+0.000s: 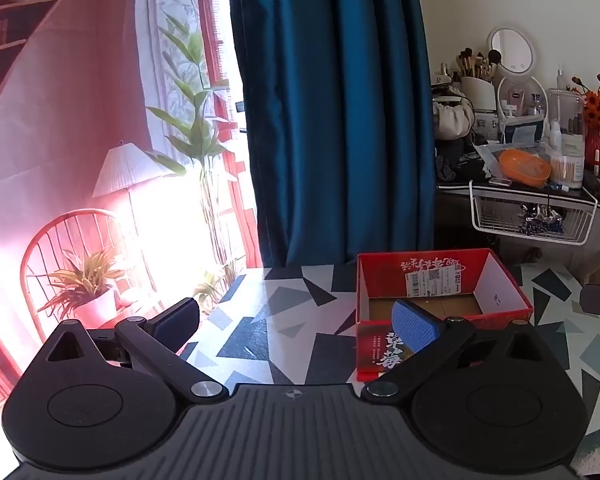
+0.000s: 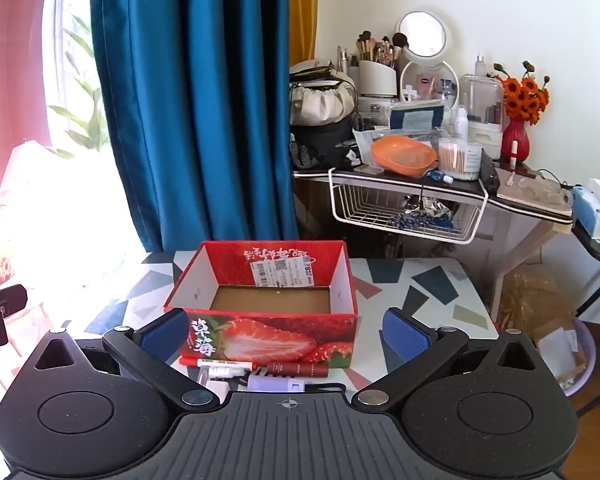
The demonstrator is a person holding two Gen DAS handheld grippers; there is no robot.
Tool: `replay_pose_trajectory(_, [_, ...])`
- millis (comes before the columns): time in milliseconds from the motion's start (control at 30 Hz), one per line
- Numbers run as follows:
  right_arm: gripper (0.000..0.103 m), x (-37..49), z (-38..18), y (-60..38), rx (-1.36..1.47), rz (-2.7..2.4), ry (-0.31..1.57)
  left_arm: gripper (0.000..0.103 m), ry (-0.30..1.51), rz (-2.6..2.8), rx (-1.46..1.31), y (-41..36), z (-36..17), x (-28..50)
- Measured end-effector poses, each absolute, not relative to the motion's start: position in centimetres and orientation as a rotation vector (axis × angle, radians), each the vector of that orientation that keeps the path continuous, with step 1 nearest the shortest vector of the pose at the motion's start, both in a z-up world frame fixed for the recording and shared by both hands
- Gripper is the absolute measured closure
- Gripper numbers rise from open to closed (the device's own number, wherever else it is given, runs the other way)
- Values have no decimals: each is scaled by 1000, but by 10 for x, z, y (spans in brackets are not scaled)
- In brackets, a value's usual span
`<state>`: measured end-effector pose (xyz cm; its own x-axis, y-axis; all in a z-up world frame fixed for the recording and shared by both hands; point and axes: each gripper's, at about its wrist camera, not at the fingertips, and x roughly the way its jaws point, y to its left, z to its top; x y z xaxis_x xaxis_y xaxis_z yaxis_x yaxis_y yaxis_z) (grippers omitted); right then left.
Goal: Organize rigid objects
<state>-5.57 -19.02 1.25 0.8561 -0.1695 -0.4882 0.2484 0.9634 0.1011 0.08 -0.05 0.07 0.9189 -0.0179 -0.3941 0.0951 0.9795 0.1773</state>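
The task looks to be at its start: the strawberry box (image 2: 260, 304) stands empty on the patterned surface (image 2: 420, 280), and the small items (image 2: 256, 372) lie in a row just in front of it. Both the right gripper (image 2: 288, 336) and the left gripper (image 1: 296, 320) are spread wide and hold nothing. Next, the right gripper must dip onto one item. The gripper body hides part of that row, so several items are hard to identify.

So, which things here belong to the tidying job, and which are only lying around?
For the job: strawberry box, red marker, dark red tube, lilac bottle.

Lying about: orange bowl, wire basket, round mirror, red vase.
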Motion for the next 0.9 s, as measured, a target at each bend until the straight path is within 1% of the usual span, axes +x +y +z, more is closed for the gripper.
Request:
replay_pose_trajectory(100, [0,-56,13,-191,163,-221,499,0,408,-65,171,8,3,2])
replay_pose_trajectory(900, [0,-58,11,-192,156,-226,500,0,399,-52,188,3,-2,0])
